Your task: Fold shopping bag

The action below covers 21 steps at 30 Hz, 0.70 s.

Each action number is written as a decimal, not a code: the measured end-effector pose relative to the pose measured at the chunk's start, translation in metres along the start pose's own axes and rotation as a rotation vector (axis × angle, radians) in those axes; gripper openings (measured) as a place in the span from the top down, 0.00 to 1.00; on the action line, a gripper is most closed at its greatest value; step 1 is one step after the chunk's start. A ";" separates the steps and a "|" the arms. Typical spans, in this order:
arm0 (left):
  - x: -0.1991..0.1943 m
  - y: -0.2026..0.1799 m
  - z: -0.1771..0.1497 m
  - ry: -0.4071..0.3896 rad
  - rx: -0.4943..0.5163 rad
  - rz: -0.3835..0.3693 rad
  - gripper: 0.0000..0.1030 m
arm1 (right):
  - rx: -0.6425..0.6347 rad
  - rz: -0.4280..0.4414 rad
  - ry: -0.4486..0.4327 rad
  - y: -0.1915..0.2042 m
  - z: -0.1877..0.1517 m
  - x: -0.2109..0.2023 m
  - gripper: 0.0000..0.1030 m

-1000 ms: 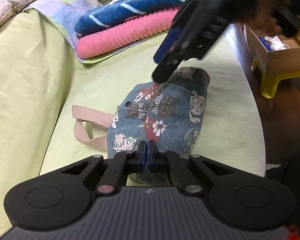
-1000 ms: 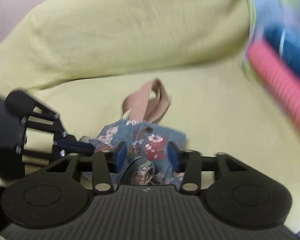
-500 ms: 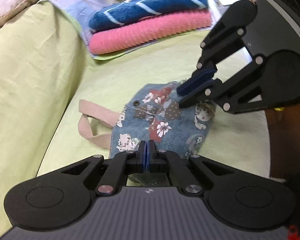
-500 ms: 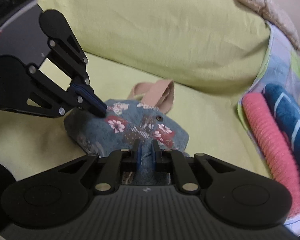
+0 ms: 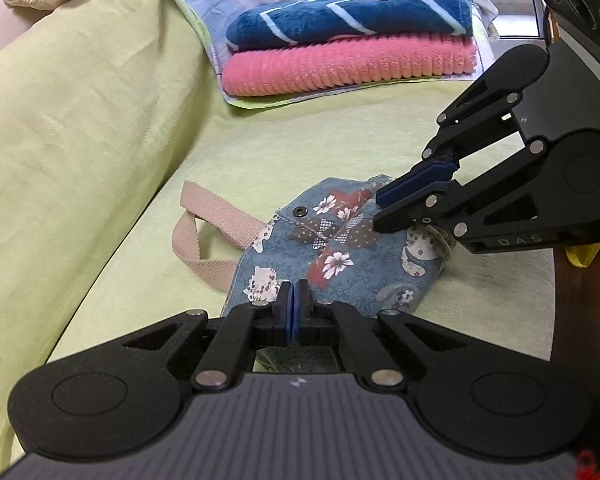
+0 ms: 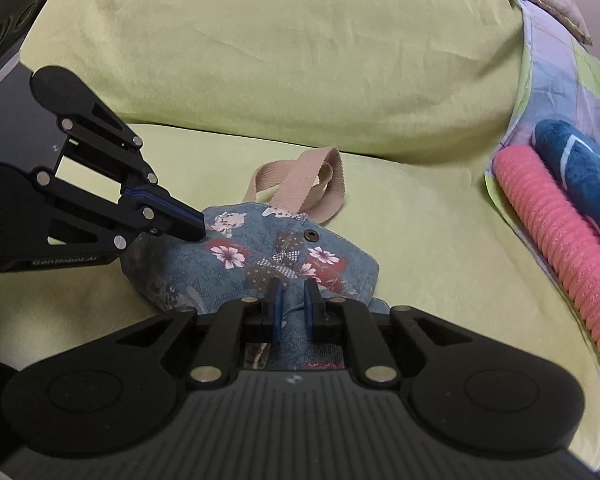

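Two grippers pinch the shopping bag on the green sofa seat: left gripper clamped on its 6 o'clock edge, right gripper clamped on a fold at the opposite side. Bag looks mostly bundled, handles still loose. Only the left view shows the floor at 3 o'clock.

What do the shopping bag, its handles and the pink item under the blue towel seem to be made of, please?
Shopping bag: soft printed cotton-like cloth, matt, with creases and a stitched seam. Handles: beige woven webbing, its weave ribs visible. Pink item: plush ribbed fabric, possibly fleece or chenille, judging by its fuzzy ridges. The blue towel looks like soft, napped fleece.
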<state>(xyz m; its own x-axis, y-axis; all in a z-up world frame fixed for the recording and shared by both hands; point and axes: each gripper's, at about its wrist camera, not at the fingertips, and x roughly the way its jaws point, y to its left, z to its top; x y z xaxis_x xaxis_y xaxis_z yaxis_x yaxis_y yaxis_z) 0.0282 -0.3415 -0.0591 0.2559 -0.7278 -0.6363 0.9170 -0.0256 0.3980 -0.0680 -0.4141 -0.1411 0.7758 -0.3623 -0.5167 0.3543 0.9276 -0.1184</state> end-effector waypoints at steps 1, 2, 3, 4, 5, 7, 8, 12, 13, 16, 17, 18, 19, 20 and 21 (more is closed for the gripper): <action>0.000 0.000 0.000 -0.001 -0.002 0.001 1.00 | 0.002 0.001 0.000 0.000 0.000 0.000 0.91; 0.000 0.000 0.000 -0.001 -0.002 0.003 1.00 | 0.003 0.003 0.000 0.000 0.000 0.001 0.91; 0.000 -0.001 0.000 -0.002 -0.002 0.005 1.00 | 0.004 0.003 0.000 0.001 0.000 0.001 0.91; -0.001 -0.001 0.000 -0.004 -0.002 0.007 1.00 | 0.008 0.005 -0.001 0.001 0.000 0.001 0.91; -0.001 -0.002 -0.001 -0.008 -0.003 0.011 1.00 | 0.012 0.007 -0.001 0.000 0.000 0.002 0.91; -0.005 -0.003 -0.002 -0.024 -0.003 0.026 1.00 | 0.027 0.014 -0.001 -0.001 0.000 0.002 0.91; -0.007 -0.005 -0.003 -0.031 0.002 0.036 1.00 | 0.031 0.016 0.001 -0.002 0.000 0.001 0.91; -0.017 -0.006 -0.005 -0.034 -0.014 0.048 1.00 | 0.040 0.023 0.000 -0.005 -0.001 0.000 0.91; -0.017 -0.005 -0.006 -0.031 -0.026 0.044 1.00 | 0.042 0.024 -0.001 -0.005 -0.001 0.000 0.91; -0.014 0.001 -0.006 -0.014 -0.054 0.028 1.00 | 0.047 0.026 -0.005 -0.006 -0.003 -0.001 0.91; -0.013 0.002 -0.006 -0.008 -0.059 0.025 1.00 | 0.047 0.027 -0.007 -0.006 -0.003 -0.001 0.91; -0.011 0.003 -0.006 -0.002 -0.063 0.021 1.00 | 0.046 0.027 -0.009 -0.006 -0.003 -0.001 0.91; -0.010 0.005 -0.005 0.004 -0.067 0.018 1.00 | 0.048 0.028 -0.011 -0.006 -0.004 -0.001 0.91; -0.008 0.006 -0.006 0.006 -0.079 0.015 1.00 | 0.052 0.031 -0.012 -0.007 -0.004 0.000 0.91; -0.006 0.008 -0.007 0.003 -0.097 0.015 1.00 | 0.059 0.037 -0.010 -0.008 -0.004 0.001 0.91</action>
<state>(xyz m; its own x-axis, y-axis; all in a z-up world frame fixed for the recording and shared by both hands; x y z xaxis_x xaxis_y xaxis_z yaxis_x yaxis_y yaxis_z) 0.0360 -0.3326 -0.0565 0.2708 -0.7257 -0.6325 0.9382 0.0519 0.3421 -0.0724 -0.4219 -0.1440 0.7937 -0.3291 -0.5116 0.3553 0.9334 -0.0492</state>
